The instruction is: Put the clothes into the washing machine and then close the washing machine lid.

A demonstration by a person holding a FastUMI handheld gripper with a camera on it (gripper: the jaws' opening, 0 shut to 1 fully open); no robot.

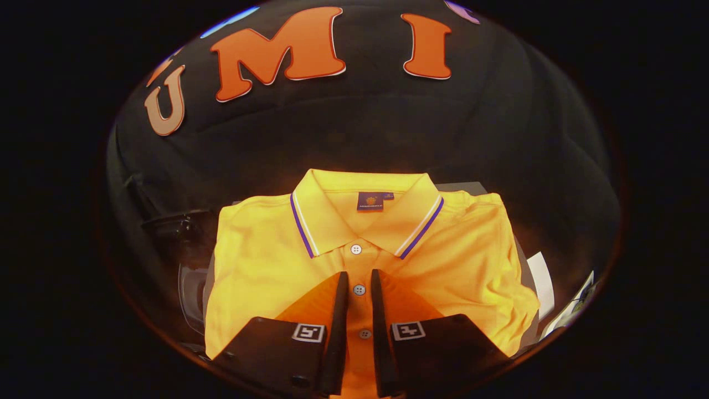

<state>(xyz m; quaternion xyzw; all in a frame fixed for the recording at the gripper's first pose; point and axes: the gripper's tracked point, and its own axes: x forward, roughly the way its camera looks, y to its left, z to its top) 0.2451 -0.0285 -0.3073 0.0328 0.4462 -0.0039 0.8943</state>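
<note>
1. You are holding the tool [359, 280] over a folded bright yellow polo shirt [266, 266], which is serving as the landmark here.
2. The tool's two fingers are sitting close together with only a narrow gap between them, and the shirt's button placket is showing through that gap.
3. You are not pinching anything that can be made out: the fingers are lying over the shirt's front, one on each side of the placket, and whether they are touching the cloth cannot be told.
4. The shirt is lying flat with its front facing up and its collar pointing away from the tool.
5. The shirt's ribbed yellow collar with purple and white edge stripes [310, 224] is lying open just beyond the fingertips, with a small dark blue neck label [374, 200] sitting inside it at the back of the neck.
6. Three small pale round buttons are running down the placket: the top one [356, 249] is just beyond the fingertips, and the other two are showing in the gap.
7. The shirt is resting on a dark bench [468, 187], whose surface is peeking out behind the shirt's far shoulder.
8. A white sheet-like object [541, 281] is lying beside the shirt's right-hand sleeve.
</note>
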